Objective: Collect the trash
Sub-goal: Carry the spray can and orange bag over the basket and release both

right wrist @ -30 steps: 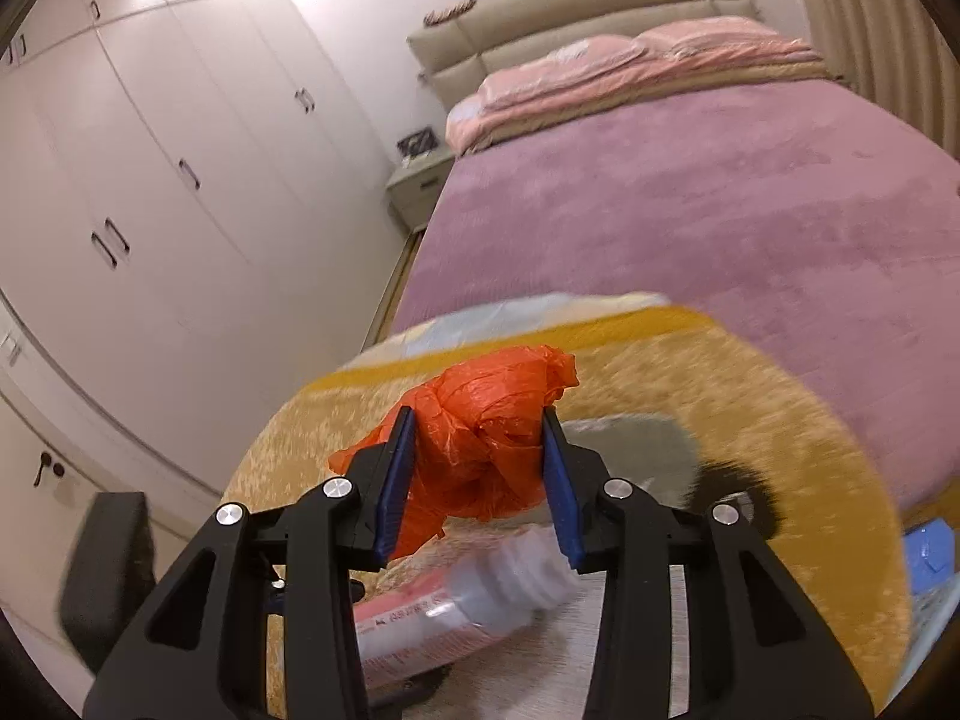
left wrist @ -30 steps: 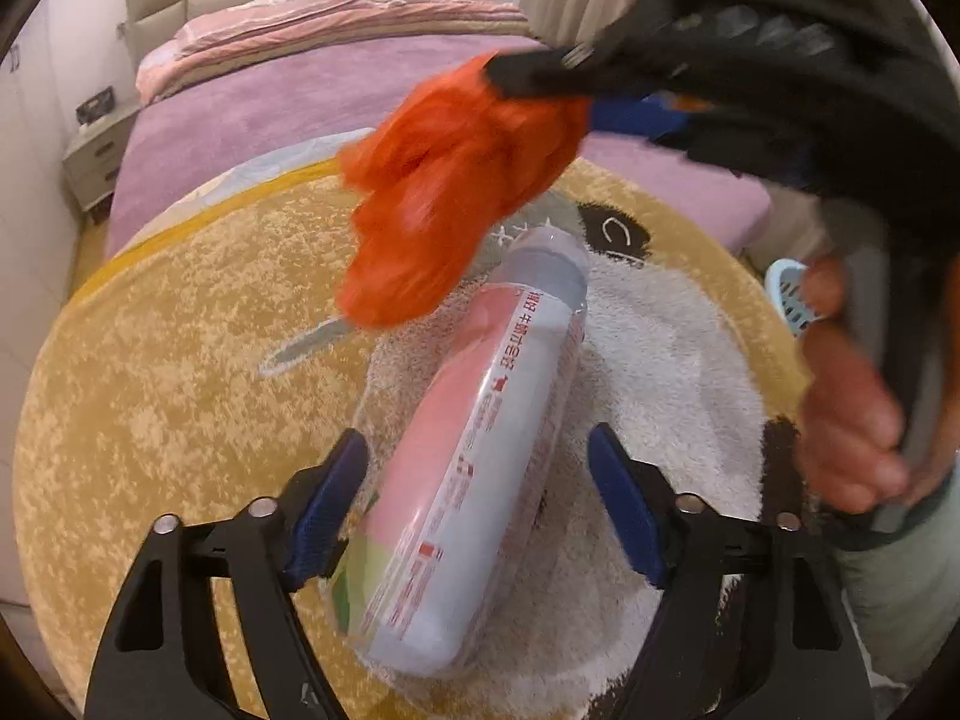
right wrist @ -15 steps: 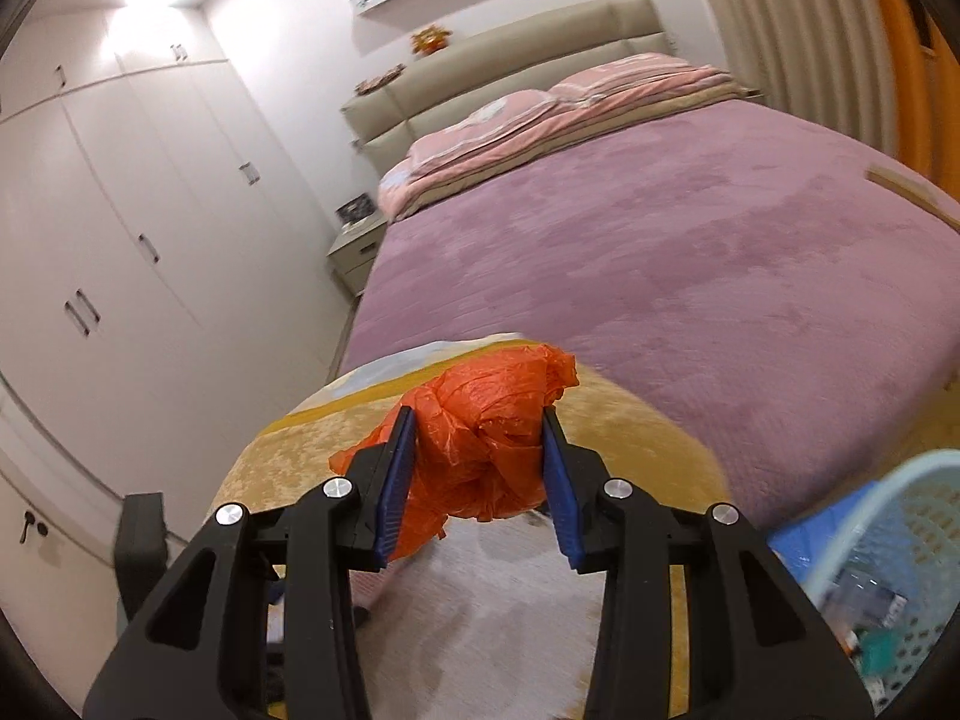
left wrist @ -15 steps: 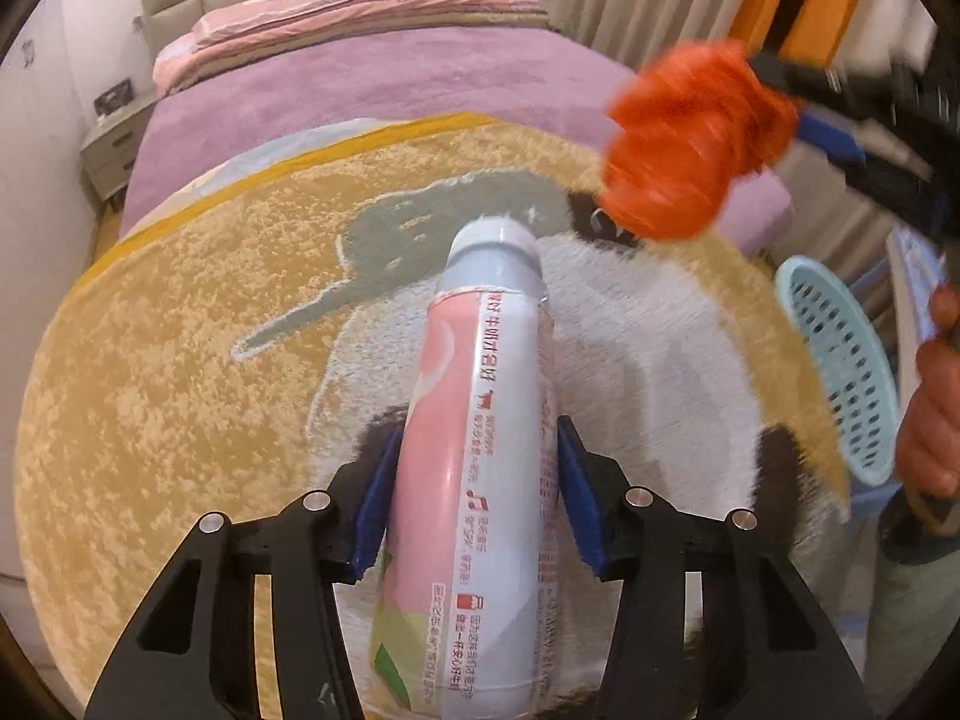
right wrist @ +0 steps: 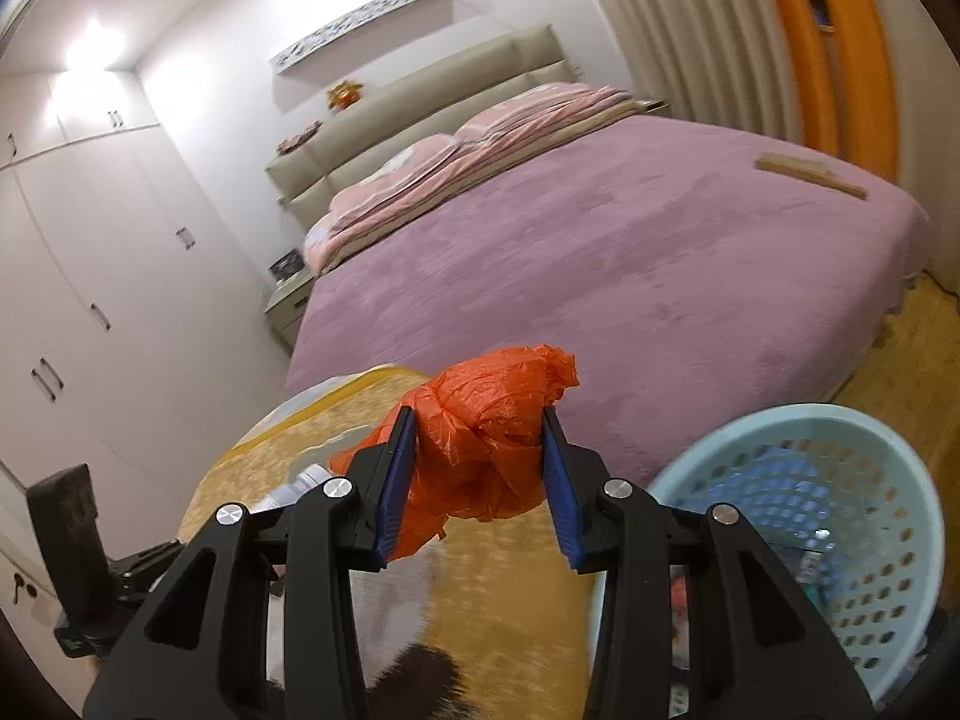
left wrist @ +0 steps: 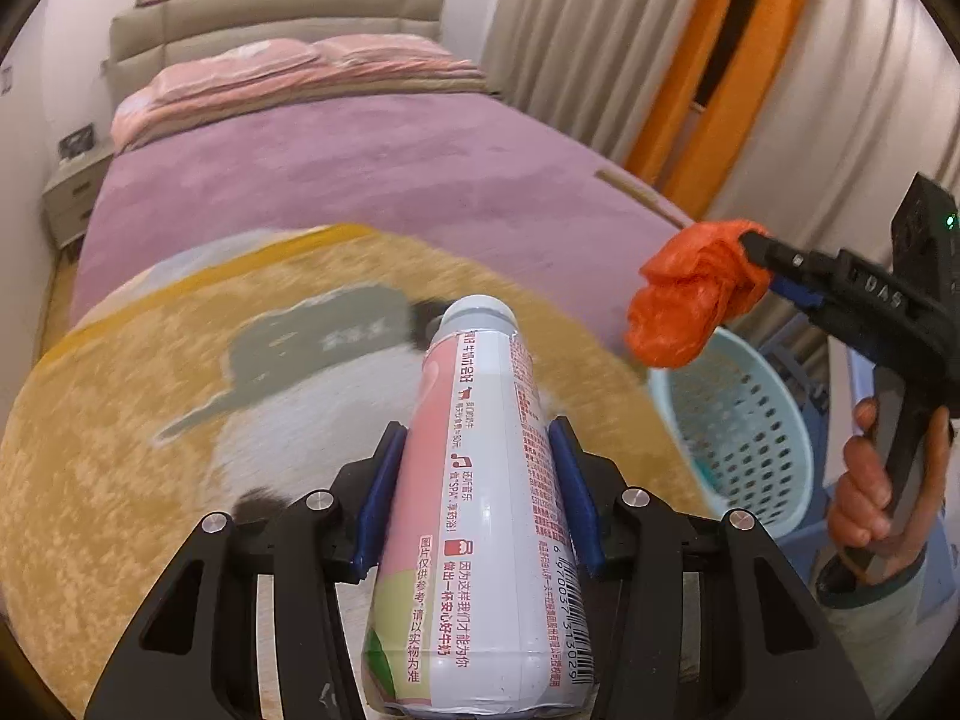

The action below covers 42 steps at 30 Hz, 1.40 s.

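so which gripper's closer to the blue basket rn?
Right. The right gripper, holding the orange bag, is beside the basket rim; the left gripper holds the bottle over the rug.

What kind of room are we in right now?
Most likely a bedroom. A large bed with a purple cover and pink pillows fills the middle, a small nightstand sits beside it, and tall white wardrobe doors line one wall.

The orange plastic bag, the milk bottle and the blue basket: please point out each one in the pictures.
orange plastic bag (right wrist: pixel 486 450): right wrist view, crumpled middle between the fingers.
milk bottle (left wrist: pixel 480 480): left wrist view, label on its body.
blue basket (right wrist: pixel 870 438): right wrist view, far rim.
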Tool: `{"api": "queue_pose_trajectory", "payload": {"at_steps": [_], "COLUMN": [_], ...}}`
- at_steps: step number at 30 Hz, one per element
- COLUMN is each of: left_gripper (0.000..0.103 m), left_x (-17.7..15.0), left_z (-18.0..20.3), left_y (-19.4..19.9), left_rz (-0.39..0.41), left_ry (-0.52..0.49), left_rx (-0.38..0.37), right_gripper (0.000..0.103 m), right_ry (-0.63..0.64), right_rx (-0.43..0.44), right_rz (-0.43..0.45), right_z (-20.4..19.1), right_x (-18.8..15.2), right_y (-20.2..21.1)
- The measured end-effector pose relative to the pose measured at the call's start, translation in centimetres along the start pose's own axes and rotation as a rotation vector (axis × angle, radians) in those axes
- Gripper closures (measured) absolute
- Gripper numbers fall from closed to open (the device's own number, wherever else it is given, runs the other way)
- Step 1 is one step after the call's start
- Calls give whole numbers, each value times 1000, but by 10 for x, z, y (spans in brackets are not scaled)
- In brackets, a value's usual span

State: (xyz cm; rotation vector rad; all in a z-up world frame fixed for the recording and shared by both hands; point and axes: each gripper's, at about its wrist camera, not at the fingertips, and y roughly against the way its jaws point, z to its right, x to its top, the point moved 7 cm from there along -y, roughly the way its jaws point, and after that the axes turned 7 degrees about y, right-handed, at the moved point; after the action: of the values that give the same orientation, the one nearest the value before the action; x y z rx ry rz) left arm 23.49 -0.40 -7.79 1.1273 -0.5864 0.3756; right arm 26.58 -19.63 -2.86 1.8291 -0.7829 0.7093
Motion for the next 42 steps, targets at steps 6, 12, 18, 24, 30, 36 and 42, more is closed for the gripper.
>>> {"api": "queue_pose_trajectory", "payload": {"at_steps": [6, 12, 18, 24, 30, 36, 42], "left_gripper": [56, 56, 56, 56, 56, 38, 31], "left_x": [9, 12, 10, -3, -8, -10, -15], "left_z": [59, 112, 159, 197, 213, 210, 198], "left_y": [-13, -37, -64, -96, -121, -121, -103], "left_rz": [13, 9, -20, -63, -84, -65, -36], "left_ry": [-65, -93, -121, -158, -142, -107, -103], "left_rx": [-67, -137, -189, -200, -209, -215, -204], "right_gripper": [66, 66, 66, 65, 58, 43, 43], "right_ry": [-24, -56, -64, -107, -143, -154, -141], "right_rx": [-82, -168, -343, -381, -363, -352, -330], "right_rz": [29, 40, 10, -70, -137, -146, -118], "right_z": [43, 84, 126, 153, 169, 173, 163], "right_x": [-2, -7, -27, -54, -80, -88, -88], "right_y": [30, 51, 55, 40, 30, 35, 48]}}
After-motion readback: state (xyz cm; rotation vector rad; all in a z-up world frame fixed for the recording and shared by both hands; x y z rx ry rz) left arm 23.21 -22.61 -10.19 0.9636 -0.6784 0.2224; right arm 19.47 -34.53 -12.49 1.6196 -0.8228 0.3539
